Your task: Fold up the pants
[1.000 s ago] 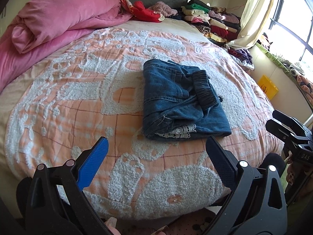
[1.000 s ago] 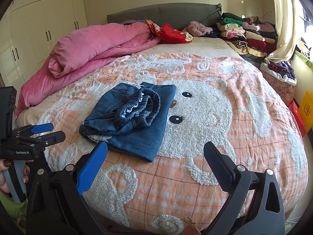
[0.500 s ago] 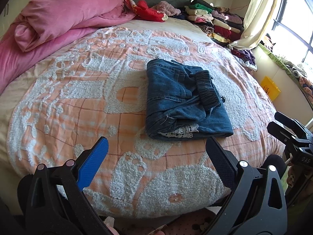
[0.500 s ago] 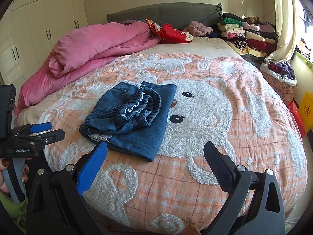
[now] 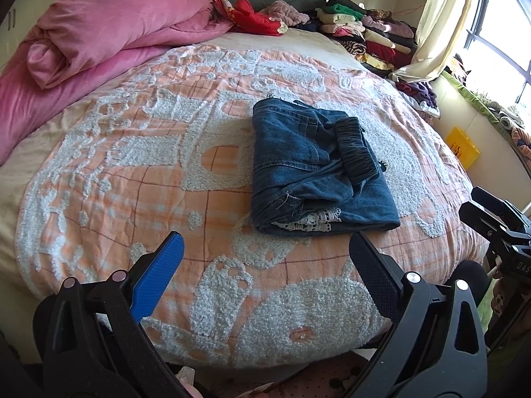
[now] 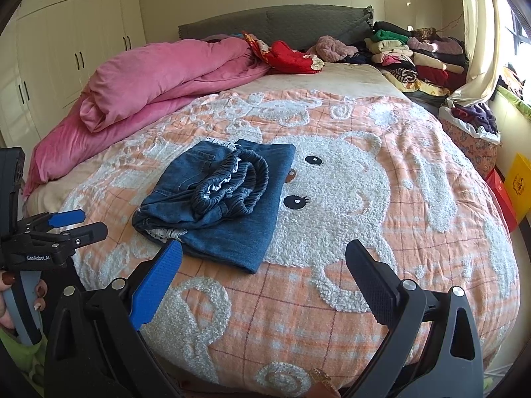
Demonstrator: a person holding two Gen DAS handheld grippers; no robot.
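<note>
denim pants (image 5: 315, 169) lie mid-bed on the peach bear blanket (image 5: 139, 172), folded into a compact bundle, elastic waistband (image 6: 239, 179) bunched on top. left gripper (image 5: 265, 252) and right gripper (image 6: 264, 258) both splayed wide, empty, hanging near the foot edge. fold looks essentially finished; maybe tidying left.

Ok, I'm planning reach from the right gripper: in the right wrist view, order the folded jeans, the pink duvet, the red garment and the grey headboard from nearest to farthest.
From the right gripper:
1. Folded jeans, just ahead, slightly left, on the bear blanket.
2. Pink duvet, farther back along the bed's left side.
3. Red garment, near the head of the bed, centre.
4. Grey headboard, behind it against the wall.
</note>
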